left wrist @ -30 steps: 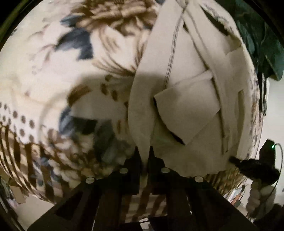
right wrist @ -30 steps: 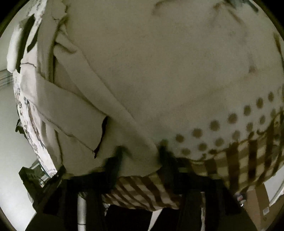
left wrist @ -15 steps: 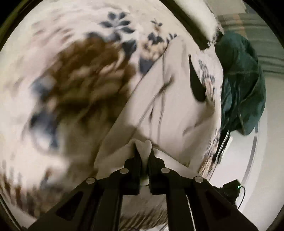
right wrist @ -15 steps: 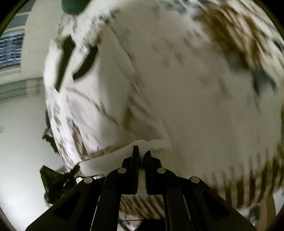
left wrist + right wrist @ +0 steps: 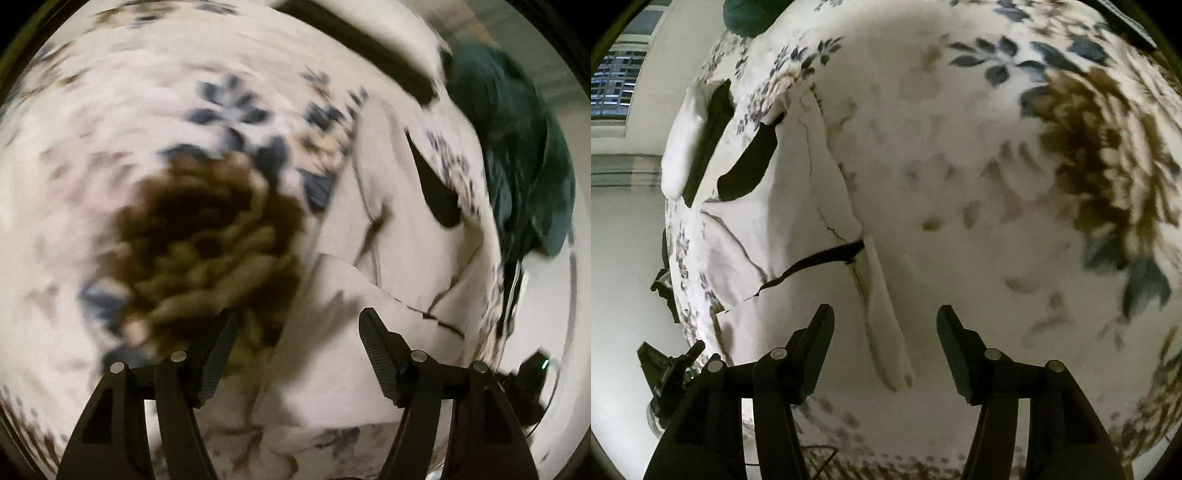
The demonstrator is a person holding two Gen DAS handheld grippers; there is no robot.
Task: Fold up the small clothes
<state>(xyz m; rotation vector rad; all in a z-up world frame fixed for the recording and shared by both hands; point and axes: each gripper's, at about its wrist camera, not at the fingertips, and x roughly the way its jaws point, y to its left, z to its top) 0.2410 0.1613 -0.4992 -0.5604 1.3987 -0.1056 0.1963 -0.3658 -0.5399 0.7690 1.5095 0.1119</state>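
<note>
Both claws released: left claw (image 5: 297, 325) and right claw (image 5: 885, 321) gape with nothing between the fingers. Cream garment (image 5: 798, 236) lies folded on the floral blanket (image 5: 960, 166), just ahead of me. I judge the fold set; next, I should press the edges flat, regrip corners evenly.

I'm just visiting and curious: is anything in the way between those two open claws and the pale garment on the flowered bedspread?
Nothing visible is. The left gripper and right gripper both stand open right over the garment, which lies on the bedspread. The dark green cloth sits off at the bed's far edge.
</note>
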